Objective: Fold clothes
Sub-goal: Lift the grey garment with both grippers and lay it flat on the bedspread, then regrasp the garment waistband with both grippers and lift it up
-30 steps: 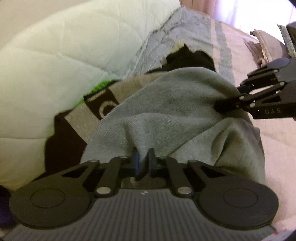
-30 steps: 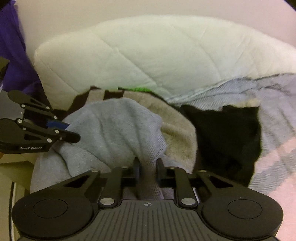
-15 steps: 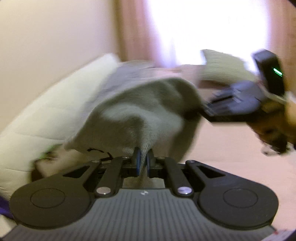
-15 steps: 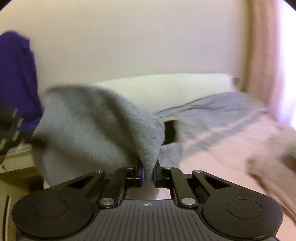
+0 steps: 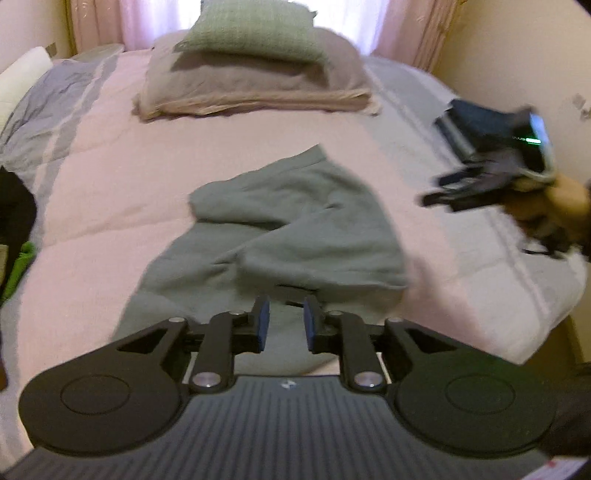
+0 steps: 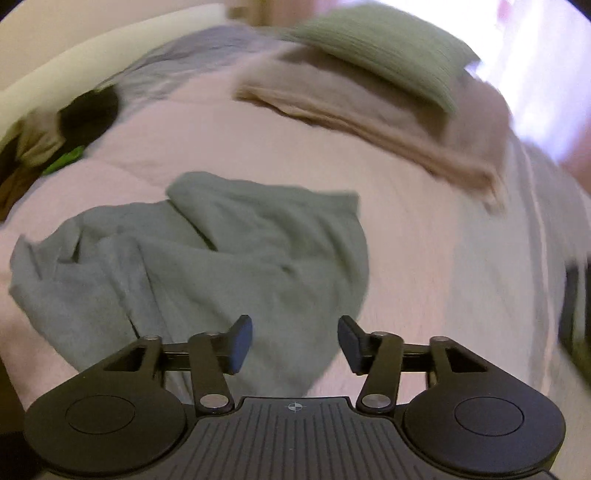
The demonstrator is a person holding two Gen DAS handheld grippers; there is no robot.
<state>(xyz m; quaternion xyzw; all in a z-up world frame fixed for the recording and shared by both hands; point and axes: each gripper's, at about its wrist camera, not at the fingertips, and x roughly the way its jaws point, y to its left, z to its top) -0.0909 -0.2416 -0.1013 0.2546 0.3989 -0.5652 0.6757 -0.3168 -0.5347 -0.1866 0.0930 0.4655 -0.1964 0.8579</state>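
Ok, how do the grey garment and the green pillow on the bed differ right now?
The grey garment lies rumpled directly on the pink bedspread, close in front of both open grippers; the green pillow sits smooth and plump on a beige pillow at the far end. The garment sprawls irregularly; the pillow keeps a squared shape. Neither is gripped.

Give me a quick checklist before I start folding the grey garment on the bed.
1. Grey garment lying on the pink bedspread: ok.
2. Garment spread flat: not ok, it is bunched and creased.
3. Left tool open and holding nothing: ok.
4. Right tool open and holding nothing: ok.
5. Bare bedspread around the garment: ok; the pillows and the dark clothes pile sit apart from it.
6. Sleeves or hem located: cannot tell, the folds hide them.
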